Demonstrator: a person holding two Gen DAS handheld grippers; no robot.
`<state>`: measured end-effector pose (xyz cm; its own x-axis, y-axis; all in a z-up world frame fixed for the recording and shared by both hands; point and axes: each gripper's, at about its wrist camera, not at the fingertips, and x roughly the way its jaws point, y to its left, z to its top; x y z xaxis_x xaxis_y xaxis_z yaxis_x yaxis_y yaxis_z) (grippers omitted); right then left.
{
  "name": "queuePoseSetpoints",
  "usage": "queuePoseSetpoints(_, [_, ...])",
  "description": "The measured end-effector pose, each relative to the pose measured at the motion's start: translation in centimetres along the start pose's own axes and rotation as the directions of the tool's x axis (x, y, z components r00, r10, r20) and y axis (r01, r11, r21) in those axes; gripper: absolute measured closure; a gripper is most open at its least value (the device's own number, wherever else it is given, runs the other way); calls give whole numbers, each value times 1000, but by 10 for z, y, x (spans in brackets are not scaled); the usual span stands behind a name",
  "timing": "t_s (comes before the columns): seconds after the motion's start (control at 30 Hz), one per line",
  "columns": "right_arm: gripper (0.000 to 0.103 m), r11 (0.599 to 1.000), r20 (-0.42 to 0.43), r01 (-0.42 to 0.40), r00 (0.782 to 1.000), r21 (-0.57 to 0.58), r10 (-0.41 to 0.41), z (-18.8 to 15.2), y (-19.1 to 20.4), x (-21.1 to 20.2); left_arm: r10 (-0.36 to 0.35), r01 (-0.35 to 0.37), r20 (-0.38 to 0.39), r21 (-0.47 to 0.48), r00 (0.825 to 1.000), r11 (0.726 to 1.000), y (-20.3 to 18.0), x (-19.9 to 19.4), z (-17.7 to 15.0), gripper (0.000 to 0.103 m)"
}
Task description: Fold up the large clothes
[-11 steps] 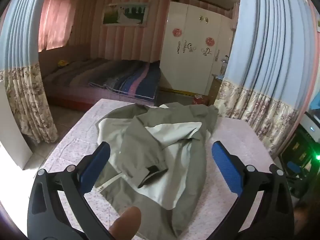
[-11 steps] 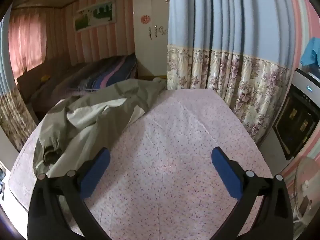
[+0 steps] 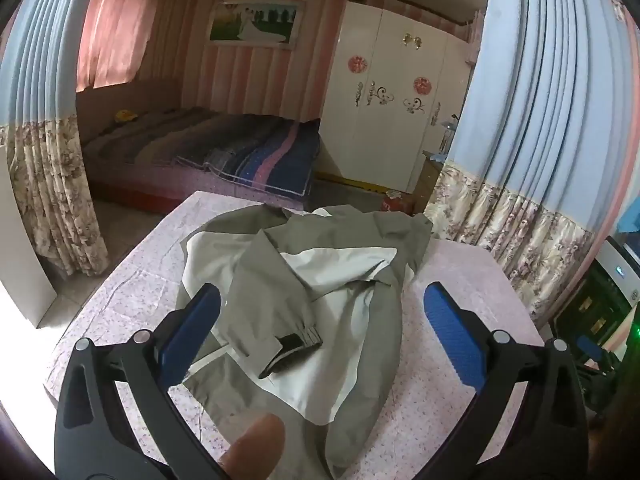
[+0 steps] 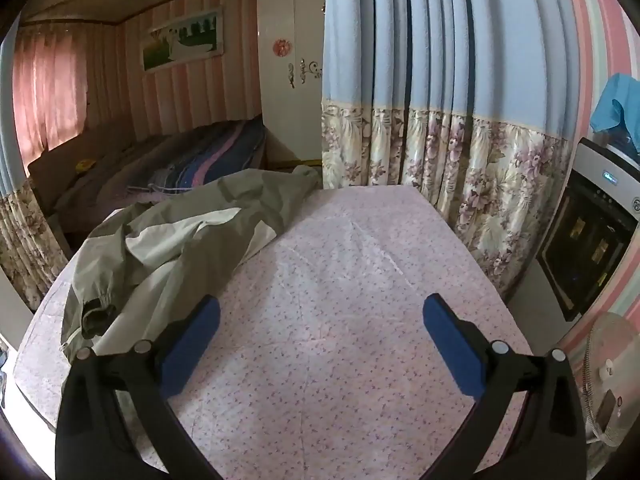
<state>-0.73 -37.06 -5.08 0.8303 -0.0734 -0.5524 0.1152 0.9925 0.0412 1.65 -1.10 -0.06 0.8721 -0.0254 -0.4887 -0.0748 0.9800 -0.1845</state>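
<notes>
An olive and pale grey jacket (image 3: pixel 304 292) lies crumpled on the table with the pink flowered cloth (image 3: pixel 460 280). One sleeve with a dark cuff (image 3: pixel 296 346) is folded across its middle. My left gripper (image 3: pixel 320 308) is open and empty, held above the jacket's near half. A fingertip (image 3: pixel 252 452) shows at the bottom edge. In the right wrist view the jacket (image 4: pixel 168 248) fills the table's left side. My right gripper (image 4: pixel 320 320) is open and empty over the bare cloth (image 4: pixel 352 280), to the right of the jacket.
Blue and floral curtains (image 4: pixel 420 120) hang close behind the table on the right and also at the left (image 3: pixel 40 140). A bed (image 3: pixel 208 152) and a white wardrobe (image 3: pixel 392 100) stand beyond. A dark oven-like appliance (image 4: pixel 592 232) and a fan (image 4: pixel 608 368) are at the right.
Both grippers have stayed open and almost still; the views have barely shifted. The jacket lies as before.
</notes>
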Motion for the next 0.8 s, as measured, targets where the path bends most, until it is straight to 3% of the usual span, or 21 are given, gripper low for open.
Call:
queuePoseSetpoints(0.23, [2,1000,14,14,1000,-10,-13,8,21,20,7,-7,10,21,1000,1000,2,5,-13,3])
queuePoseSetpoints(0.43, [2,998,34,46,998,-41,-44,11,21,18,70,-69,-39,31,997,997,22,45,-43,3])
queuePoseSetpoints(0.8, [2,999,-2,-21,1000,-43,21,3,36,35,161,-158,-53,49,986,986,47,85,-71,3])
